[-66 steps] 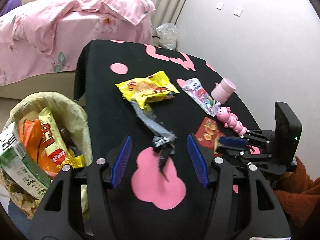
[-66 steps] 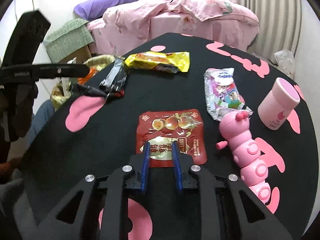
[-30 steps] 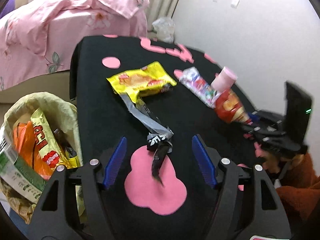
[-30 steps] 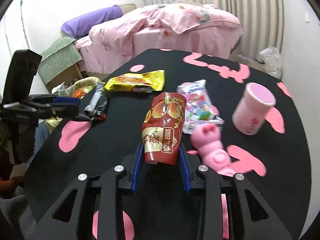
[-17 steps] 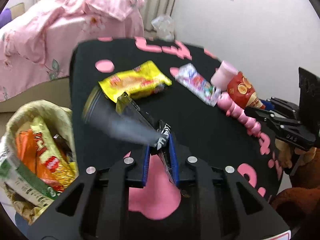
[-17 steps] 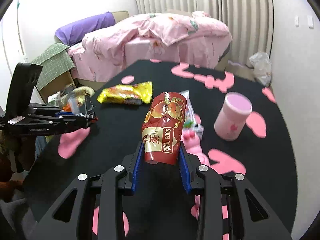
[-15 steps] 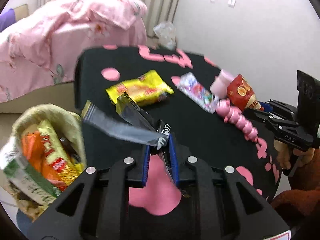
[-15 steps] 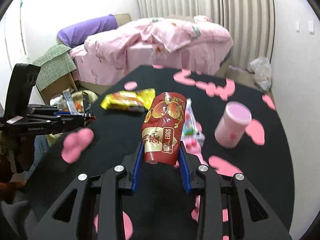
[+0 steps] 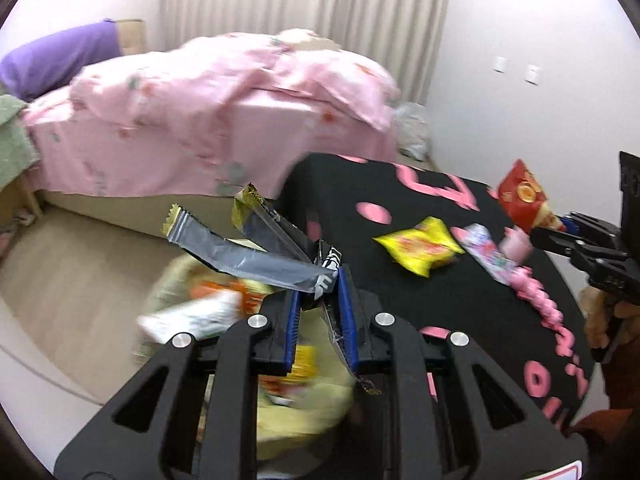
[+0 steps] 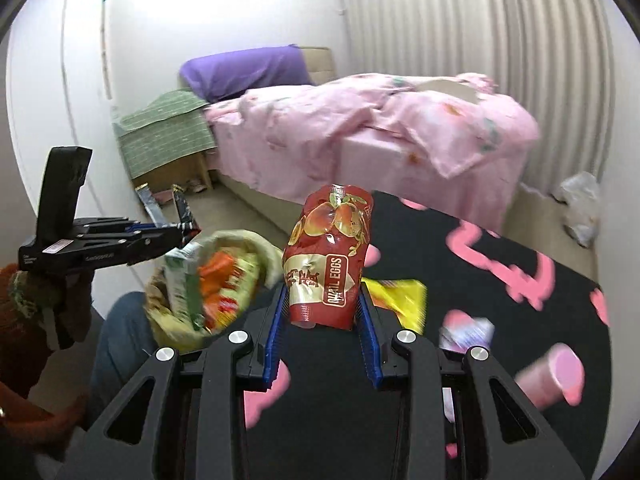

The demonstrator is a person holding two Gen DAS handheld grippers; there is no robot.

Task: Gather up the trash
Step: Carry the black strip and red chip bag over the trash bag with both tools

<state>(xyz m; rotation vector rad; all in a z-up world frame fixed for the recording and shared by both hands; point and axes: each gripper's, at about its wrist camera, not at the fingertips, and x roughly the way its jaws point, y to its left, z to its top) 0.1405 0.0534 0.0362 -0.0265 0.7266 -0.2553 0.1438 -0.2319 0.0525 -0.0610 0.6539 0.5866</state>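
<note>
— Over the trash bag (image 9: 224,308), what is the left tool (image 9: 318,312) doing?
— Its blue pads are clamped on a torn silver-and-black wrapper (image 9: 256,256), whose strips stick up and to the left. The bag below is blurred but stuffed with orange and green packets.
— And the right tool (image 10: 322,320)?
— Clamped on a red quail-egg pouch (image 10: 328,256), held upright above the black table (image 10: 500,292) with pink patches.
— What remains on the table?
— A yellow snack packet (image 9: 418,250), a pale printed wrapper (image 9: 486,254) just beside it, a pink cup (image 10: 556,376) and a pink caterpillar toy (image 9: 538,300).
— Anything behind?
— A bed with a pink duvet (image 10: 372,128) and a purple pillow (image 10: 244,70).
</note>
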